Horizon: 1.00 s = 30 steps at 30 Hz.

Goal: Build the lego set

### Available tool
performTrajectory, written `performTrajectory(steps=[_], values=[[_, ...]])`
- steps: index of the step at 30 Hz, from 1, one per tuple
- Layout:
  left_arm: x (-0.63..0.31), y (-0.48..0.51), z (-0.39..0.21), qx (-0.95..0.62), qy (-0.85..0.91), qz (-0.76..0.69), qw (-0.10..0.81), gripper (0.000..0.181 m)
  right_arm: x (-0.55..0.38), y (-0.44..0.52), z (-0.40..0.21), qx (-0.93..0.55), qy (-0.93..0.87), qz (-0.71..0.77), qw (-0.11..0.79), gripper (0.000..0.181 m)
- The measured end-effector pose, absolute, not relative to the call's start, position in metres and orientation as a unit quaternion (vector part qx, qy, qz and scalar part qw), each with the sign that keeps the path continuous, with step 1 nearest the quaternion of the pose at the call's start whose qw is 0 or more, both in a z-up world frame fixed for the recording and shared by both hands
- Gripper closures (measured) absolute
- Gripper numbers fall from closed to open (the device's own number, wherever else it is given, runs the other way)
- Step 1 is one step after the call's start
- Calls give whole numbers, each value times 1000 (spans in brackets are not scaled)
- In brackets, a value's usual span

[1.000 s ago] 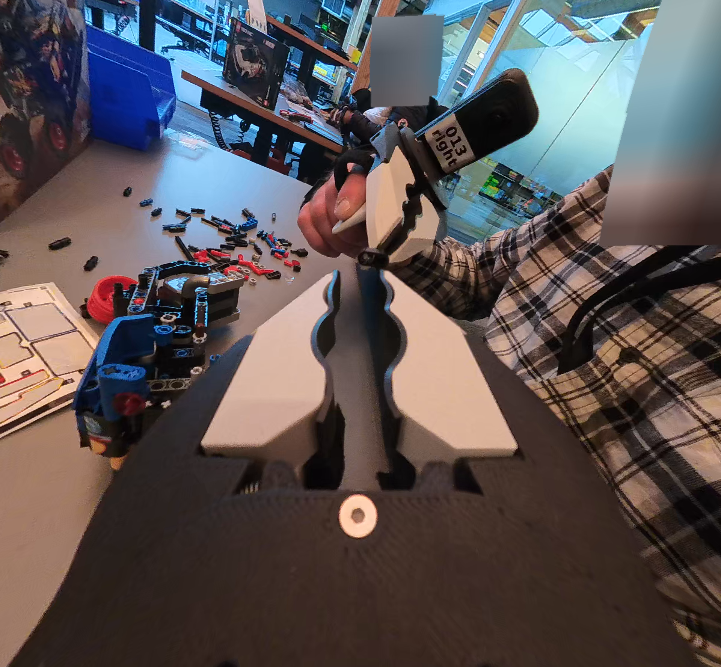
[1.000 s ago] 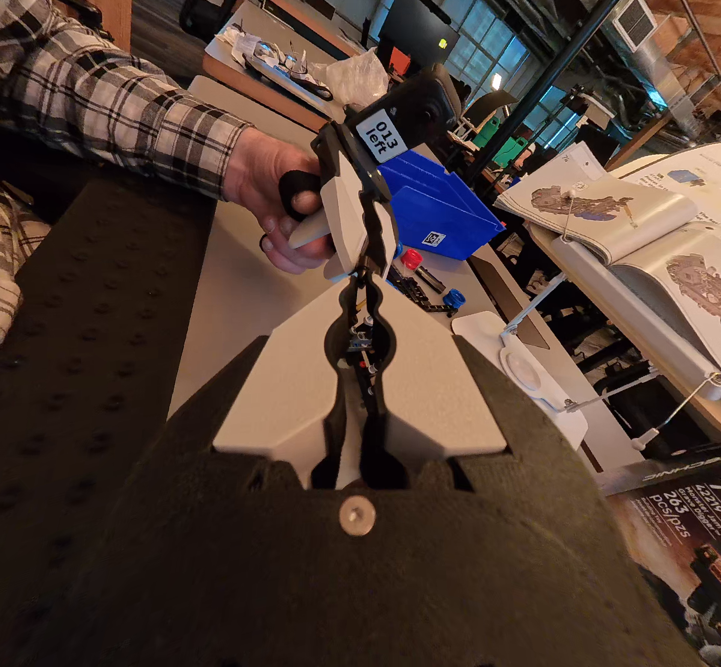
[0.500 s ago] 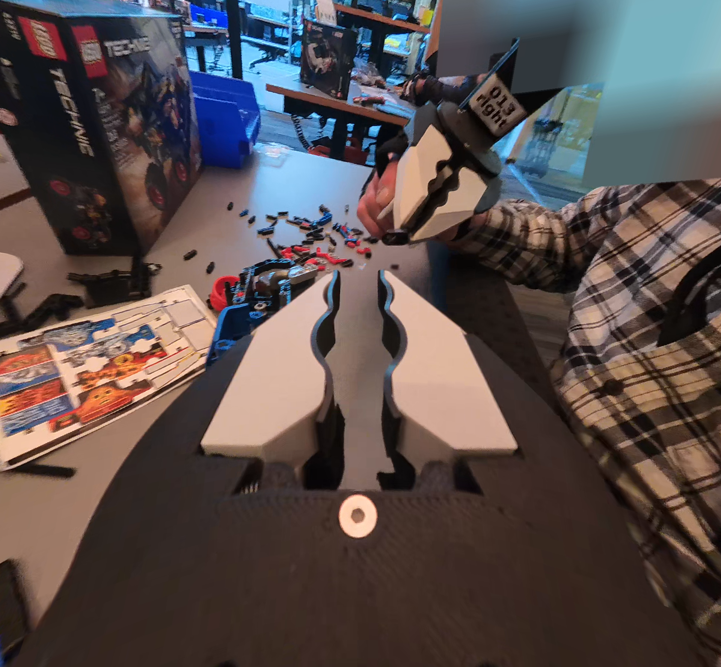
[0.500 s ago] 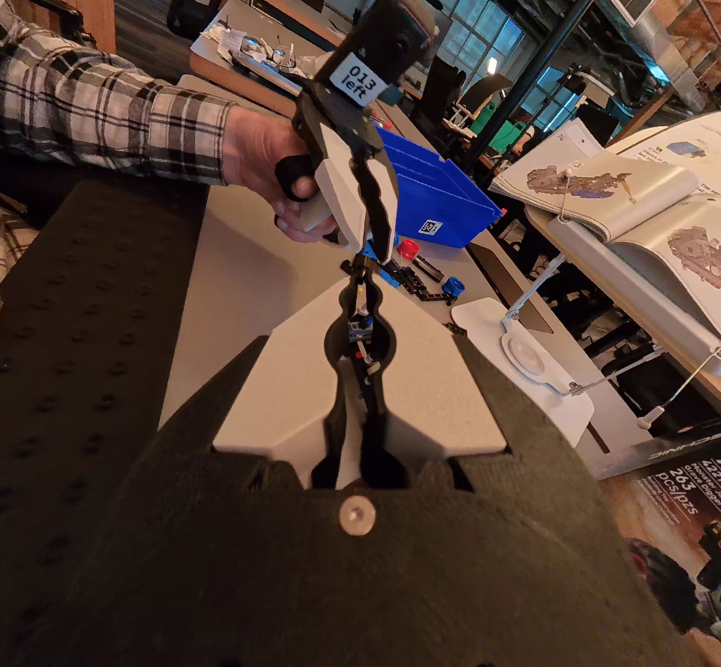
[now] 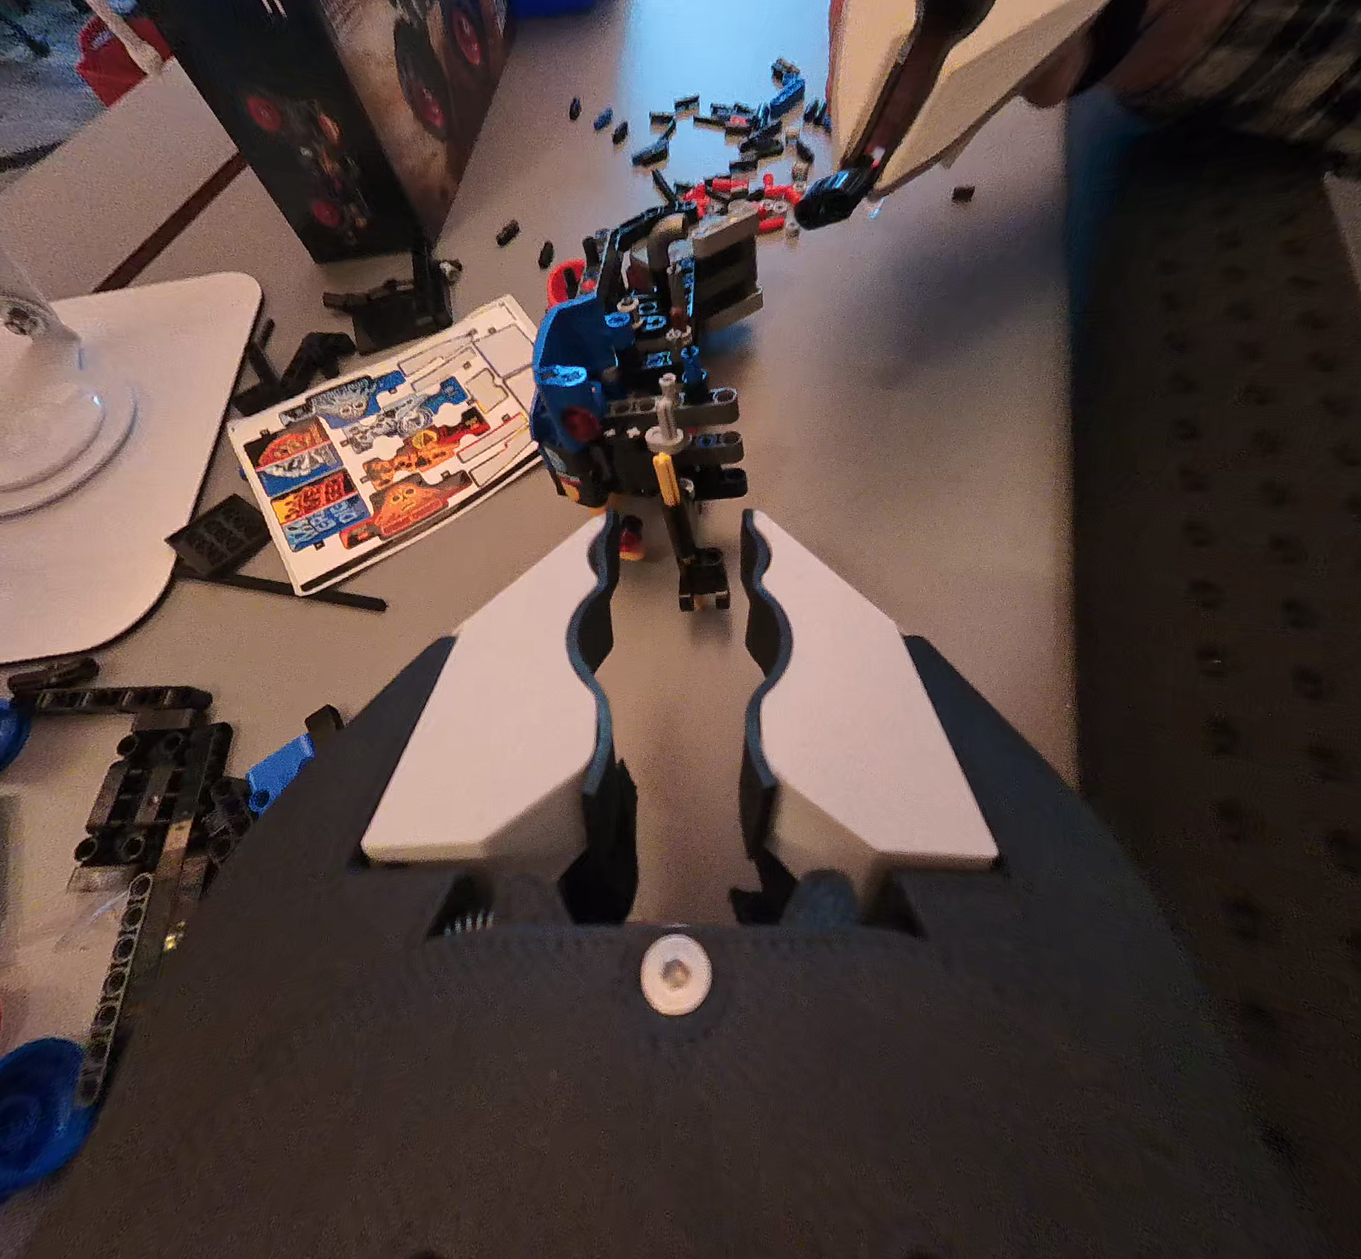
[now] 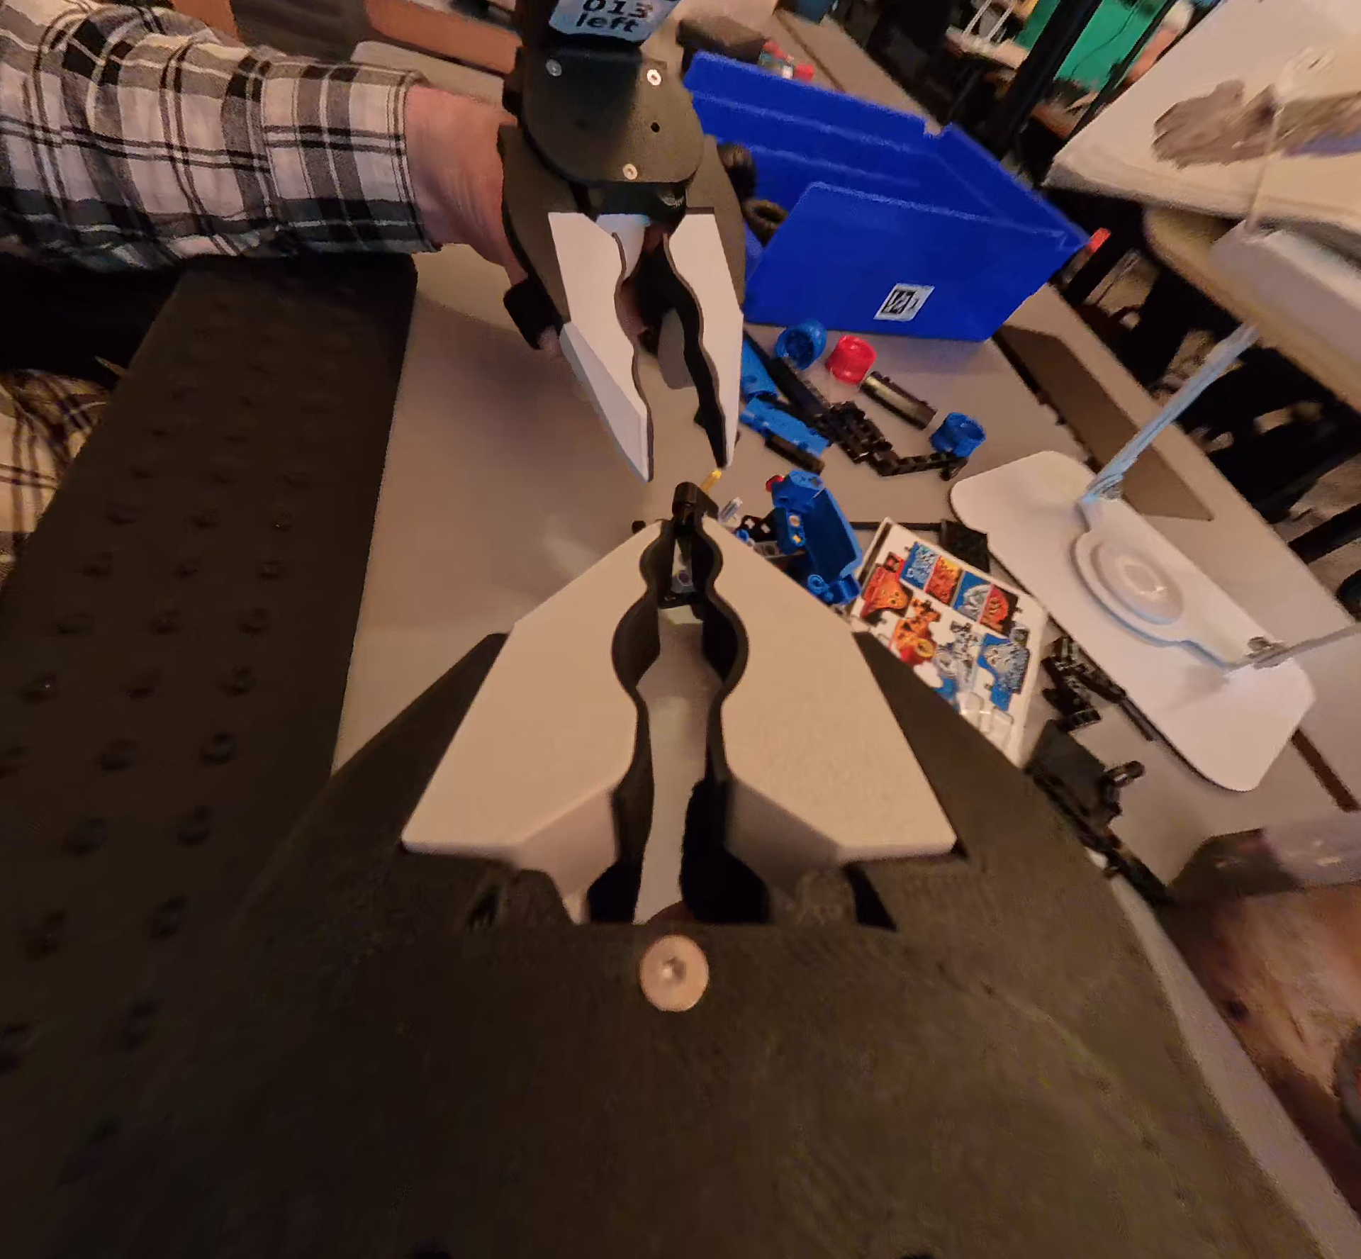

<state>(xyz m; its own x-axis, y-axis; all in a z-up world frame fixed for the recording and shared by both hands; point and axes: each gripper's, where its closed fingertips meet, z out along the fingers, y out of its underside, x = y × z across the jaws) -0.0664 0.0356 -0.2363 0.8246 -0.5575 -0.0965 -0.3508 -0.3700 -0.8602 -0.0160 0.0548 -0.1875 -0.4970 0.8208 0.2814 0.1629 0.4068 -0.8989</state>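
Note:
The part-built lego model (image 5: 648,377), blue and black with a grey block at its far end, stands on the grey table (image 5: 884,413). My left gripper (image 5: 676,531) is open and empty, pointing down just in front of the model's black and yellow end. My right gripper (image 6: 681,531) is shut on a small black pin (image 6: 686,498). In the left wrist view it hangs at the upper right (image 5: 869,170) with the pin (image 5: 832,203) sticking out beyond the model. The right wrist view shows the left gripper (image 6: 685,465) close above the pin, and the model (image 6: 810,539) partly hidden.
The set's box (image 5: 331,45) stands at the back left. A sticker sheet (image 5: 390,443) and a white stand base (image 5: 110,443) lie left of the model. Loose pieces (image 5: 736,133) lie behind it, black beams (image 5: 147,782) near left. A blue bin (image 6: 884,244); a black mat (image 5: 1215,561) at right. There is about 8 cm between the tips of the two grippers.
My left gripper has tipped down toward the table, come in over the model and opened wider. My right gripper stays shut on the pin and now sits nearer the model.

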Motion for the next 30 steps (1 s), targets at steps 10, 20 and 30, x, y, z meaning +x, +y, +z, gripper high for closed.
performTrajectory(steps=[10,20,30], values=[[-59,45,-255,-828,286,-90,473,161,-46,43,-196,-351,-824,393,210,179],[-57,50,-252,-815,284,-104,495,174,-65,42,-203,-396,-849,350,9,179],[-57,52,-254,-811,288,-104,499,174,-63,42,-213,-421,-868,251,-79,179]])
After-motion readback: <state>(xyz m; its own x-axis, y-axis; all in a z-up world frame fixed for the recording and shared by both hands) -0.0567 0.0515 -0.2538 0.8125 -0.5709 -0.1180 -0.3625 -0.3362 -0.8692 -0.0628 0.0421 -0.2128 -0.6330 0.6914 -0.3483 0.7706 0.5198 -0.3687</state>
